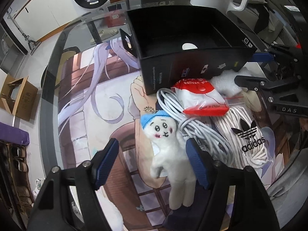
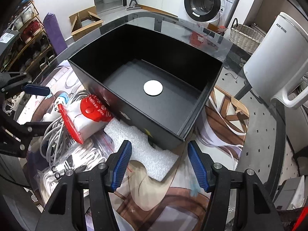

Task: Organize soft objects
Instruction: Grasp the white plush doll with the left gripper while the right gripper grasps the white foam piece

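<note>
My left tongs [image 1: 152, 161] straddled the white plush doll with the blue cap [image 1: 169, 154], jaws half open, not yet gripping. My right tongs [image 2: 159, 165] hovered half open and empty over the white foam sheet [image 2: 142, 150]. Next I judged: close, then lift into the black cardboard box [image 2: 200, 119].

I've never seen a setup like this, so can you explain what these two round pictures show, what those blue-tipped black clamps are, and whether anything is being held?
Each picture comes from a fisheye camera mounted on a hand-held grasping tool, looking forward along its two blue-padded fingers. A person carries one in each hand.

The left tool straddles a small white plush toy with a blue cap; its jaws are open, one pad beside the toy, not gripping. The right tool is open above a white foam sheet, holding nothing.

On the glass table with a printed cartoon mat stand an open black cardboard box, a coiled grey cable, a red-and-white balloon glue packet and a clear bag of white cord.
</note>
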`<control>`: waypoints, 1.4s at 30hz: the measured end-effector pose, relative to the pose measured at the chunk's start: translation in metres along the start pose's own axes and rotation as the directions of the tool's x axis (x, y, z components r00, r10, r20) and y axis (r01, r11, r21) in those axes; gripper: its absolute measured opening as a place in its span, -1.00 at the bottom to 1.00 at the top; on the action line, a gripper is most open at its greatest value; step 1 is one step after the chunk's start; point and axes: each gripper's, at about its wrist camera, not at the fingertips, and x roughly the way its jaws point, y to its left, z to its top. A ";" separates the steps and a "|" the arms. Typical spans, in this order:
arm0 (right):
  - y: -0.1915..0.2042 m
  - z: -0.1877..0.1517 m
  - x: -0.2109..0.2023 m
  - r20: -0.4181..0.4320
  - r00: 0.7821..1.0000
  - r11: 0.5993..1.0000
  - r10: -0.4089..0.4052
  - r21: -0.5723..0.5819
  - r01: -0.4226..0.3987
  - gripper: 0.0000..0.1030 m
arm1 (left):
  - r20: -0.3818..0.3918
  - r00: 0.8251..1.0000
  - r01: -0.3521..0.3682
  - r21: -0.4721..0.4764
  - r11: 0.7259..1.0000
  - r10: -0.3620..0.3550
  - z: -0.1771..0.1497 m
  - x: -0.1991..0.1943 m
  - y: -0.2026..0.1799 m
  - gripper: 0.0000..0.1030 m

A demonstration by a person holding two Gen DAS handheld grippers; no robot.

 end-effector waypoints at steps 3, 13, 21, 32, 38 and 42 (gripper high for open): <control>0.000 0.000 0.000 -0.001 1.000 1.000 0.008 0.000 -0.008 0.20 | 0.000 1.000 -0.011 0.008 1.000 0.011 0.001 0.001 -0.002 0.40; 0.023 -0.019 -0.009 -0.124 0.966 0.973 0.227 -0.004 -0.230 0.20 | 0.014 0.999 -0.029 0.001 1.000 0.029 -0.003 -0.007 0.001 0.43; 0.036 -0.010 -0.003 -0.098 0.982 0.984 0.163 -0.060 -0.169 0.01 | -0.007 1.000 -0.029 0.009 1.000 0.029 0.002 0.007 0.005 0.44; 0.046 -0.018 0.006 -0.078 0.991 0.989 0.105 -0.093 -0.112 -0.28 | -0.025 0.999 -0.029 0.053 0.998 0.030 0.002 0.014 -0.010 -0.11; 0.047 -0.022 0.003 -0.075 0.991 0.988 0.107 -0.102 -0.114 -0.32 | -0.018 1.000 -0.025 0.050 0.998 0.026 0.002 0.012 -0.009 -0.36; 0.052 -0.020 0.000 -0.059 0.993 0.988 0.101 -0.110 -0.107 -0.37 | 0.003 1.000 -0.027 0.047 0.999 0.027 0.003 0.006 -0.006 -0.38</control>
